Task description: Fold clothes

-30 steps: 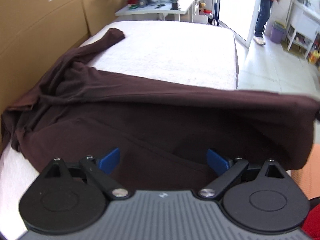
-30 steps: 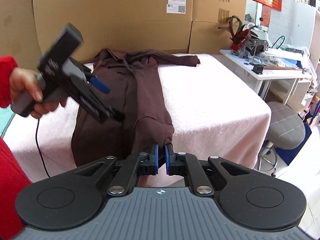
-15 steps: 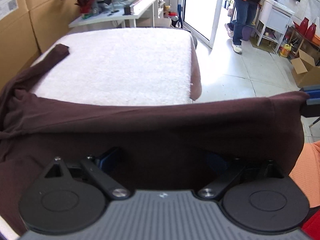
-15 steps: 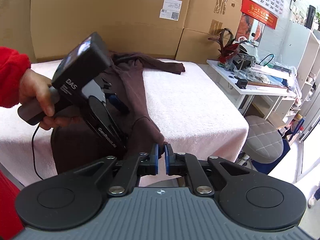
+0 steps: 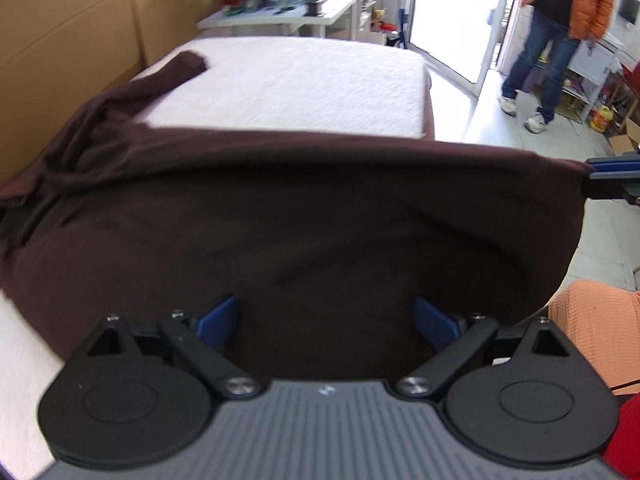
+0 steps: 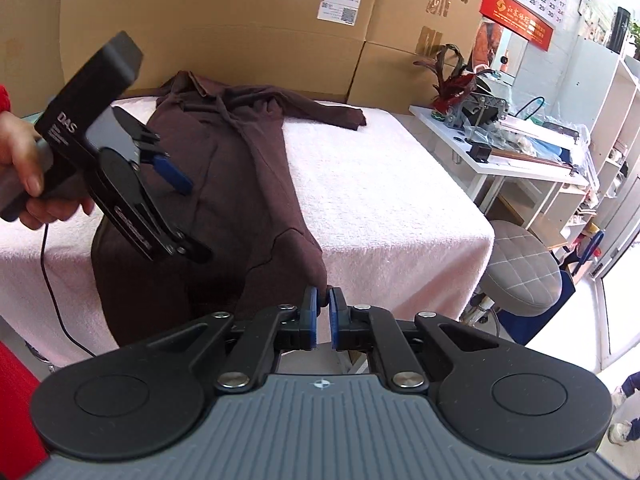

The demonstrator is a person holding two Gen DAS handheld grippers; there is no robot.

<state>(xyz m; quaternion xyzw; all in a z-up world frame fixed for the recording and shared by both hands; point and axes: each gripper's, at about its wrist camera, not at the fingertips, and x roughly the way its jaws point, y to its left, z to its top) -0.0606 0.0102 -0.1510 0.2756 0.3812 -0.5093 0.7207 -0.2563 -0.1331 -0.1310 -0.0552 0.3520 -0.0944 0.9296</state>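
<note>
Brown shirt [image 6: 240, 184] spread lengthwise on white-towelled tabletop [image 6: 380, 200], collar toward cardboard boxes [image 6: 224, 20], lower part hanging over near edge. Right gripper [image 6: 324, 300] clenched on hem corner of shirt, pulling that edge taut; same corner visible at right of left wrist view [image 5: 576, 168]. Left gripper [image 5: 326, 316] released, blue fingers [image 5: 218, 316] wide apart, hovering just in front of hanging fabric, not pinching it; held by hand [image 6: 24, 176] with red sleeve. Stool [image 6: 520, 268] beside tabletop. Person in orange jacket [image 5: 560, 32] near doorway.
</note>
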